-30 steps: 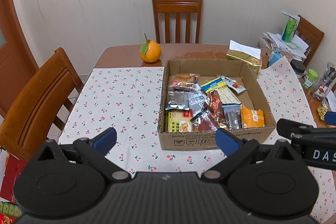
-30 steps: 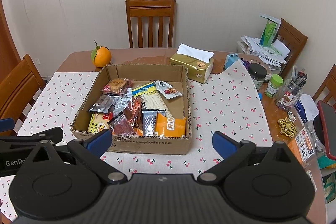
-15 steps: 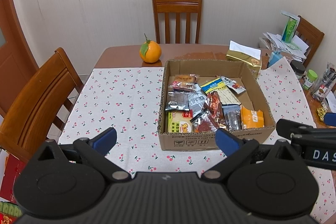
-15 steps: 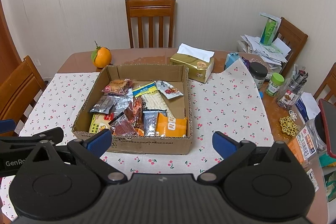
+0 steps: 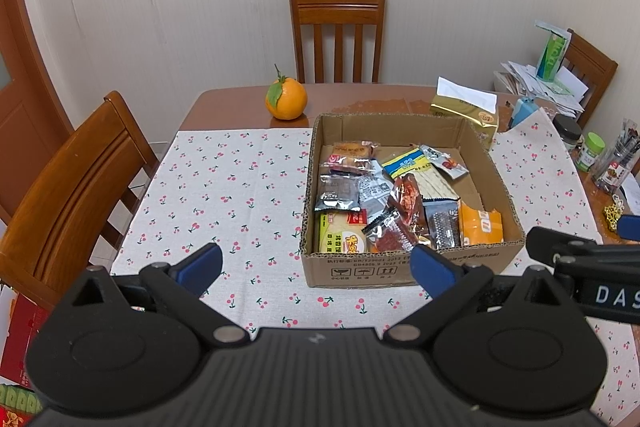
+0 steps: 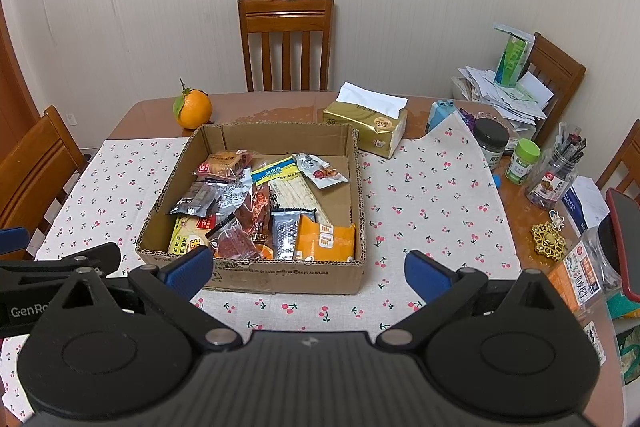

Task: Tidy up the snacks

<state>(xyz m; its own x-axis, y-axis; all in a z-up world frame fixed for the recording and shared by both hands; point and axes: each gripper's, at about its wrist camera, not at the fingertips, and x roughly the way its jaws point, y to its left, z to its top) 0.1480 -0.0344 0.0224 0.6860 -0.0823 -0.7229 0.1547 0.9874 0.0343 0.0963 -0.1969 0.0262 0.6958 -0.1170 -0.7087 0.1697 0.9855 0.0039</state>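
Note:
An open cardboard box [image 5: 402, 269] [image 6: 280, 277] sits on a cherry-print tablecloth and holds several snack packets: an orange packet [image 5: 480, 227] [image 6: 326, 239], a yellow packet [image 5: 340, 237], a black packet [image 5: 338, 191] and a long cracker pack [image 6: 294, 189]. My left gripper [image 5: 316, 265] is open and empty, held above the cloth in front of the box's left corner. My right gripper [image 6: 308, 273] is open and empty, in front of the box's near wall. Each gripper's side shows at the edge of the other's view.
An orange [image 5: 286, 99] and a gold tissue box [image 6: 366, 123] stand behind the box. Jars, a pen jar [image 6: 556, 171] and papers crowd the right edge of the table. Wooden chairs stand at the far side [image 5: 338, 35] and on the left [image 5: 68, 187].
The right wrist view has shifted slightly, with the box drifting a little right in it. The left gripper has stayed still. Both grippers stay open.

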